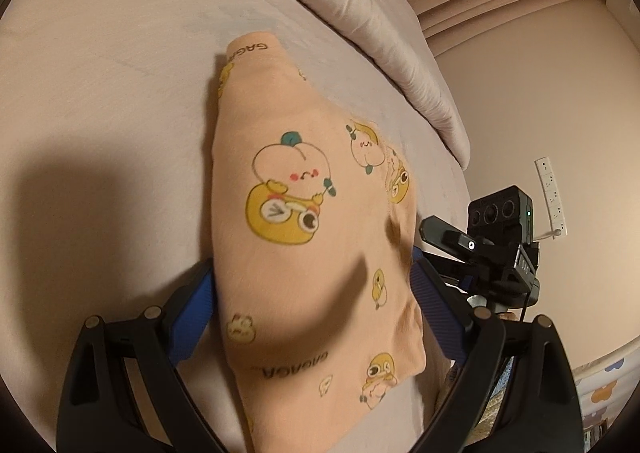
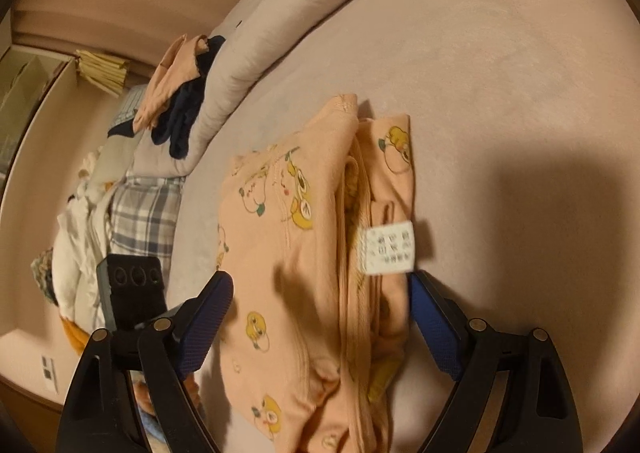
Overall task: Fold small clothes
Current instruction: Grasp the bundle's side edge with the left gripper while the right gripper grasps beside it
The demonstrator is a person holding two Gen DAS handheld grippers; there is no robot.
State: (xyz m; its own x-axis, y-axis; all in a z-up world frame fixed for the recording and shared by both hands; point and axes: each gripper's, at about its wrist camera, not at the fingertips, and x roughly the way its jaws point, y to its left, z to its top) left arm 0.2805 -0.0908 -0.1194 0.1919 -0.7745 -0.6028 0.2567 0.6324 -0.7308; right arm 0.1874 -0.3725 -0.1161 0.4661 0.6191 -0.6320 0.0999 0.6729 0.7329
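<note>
Left wrist view
- Left gripper: jaws spread wide, one blue pad on each side of the garment; the left pad sits at the cloth's edge, the right pad is partly hidden behind it. Whether either pad presses the cloth cannot be told; nothing looks pinched.
- Peach garment: folded, lying on the pale bed sheet, printed with yellow cartoon figures and dark lettering.
- Garment axis: long axis runs from the jaws away up the picture, narrowing to a cuff-like end that points toward the rolled duvet.
- Other gripper: seen to the right beyond the garment's edge, black with a camera block.

Right wrist view
- Right gripper: jaws spread wide and released, straddling the near end of the garment; the pads stand just beside the cloth on both sides.
- Peach garment: folded in stacked layers, a white care label sticking out on the right side.
- Garment axis: lengthwise away from the jaws, up the picture.
- Clothes pile: peach and dark items on the duvet, well apart, upper left.
</note>
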